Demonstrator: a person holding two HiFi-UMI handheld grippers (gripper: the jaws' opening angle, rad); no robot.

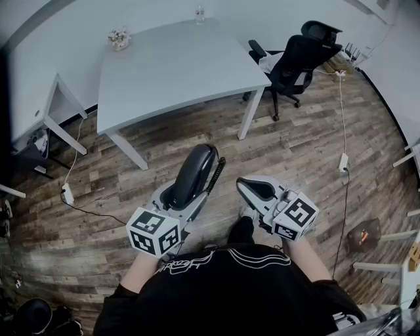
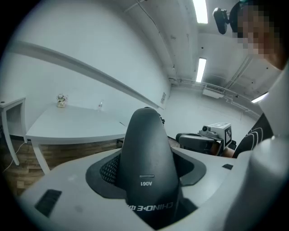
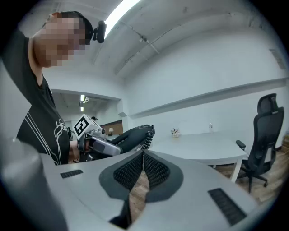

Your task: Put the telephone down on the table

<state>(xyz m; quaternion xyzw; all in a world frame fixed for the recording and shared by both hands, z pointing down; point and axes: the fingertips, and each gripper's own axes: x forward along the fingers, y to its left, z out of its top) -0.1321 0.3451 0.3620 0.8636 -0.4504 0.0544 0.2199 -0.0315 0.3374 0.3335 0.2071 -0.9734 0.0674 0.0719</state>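
A black telephone handset (image 1: 191,176) with a coiled cord is held above the wood floor, my left gripper (image 1: 178,197) shut on it. In the left gripper view the telephone (image 2: 146,167) fills the space between the jaws and points up toward the grey table (image 2: 76,124). The table (image 1: 177,65) stands ahead of me, some way off. My right gripper (image 1: 248,186) hangs beside the handset, shut with nothing in it. Its dark pads (image 3: 156,171) meet at the tip in the right gripper view, where the telephone (image 3: 133,135) shows to the left.
A black office chair (image 1: 298,56) stands at the table's right end. A small flower pot (image 1: 119,39) and a bottle (image 1: 199,13) sit at the table's far edge. Cables with power strips (image 1: 67,193) (image 1: 343,162) lie on the floor. Another desk (image 1: 33,105) is at left.
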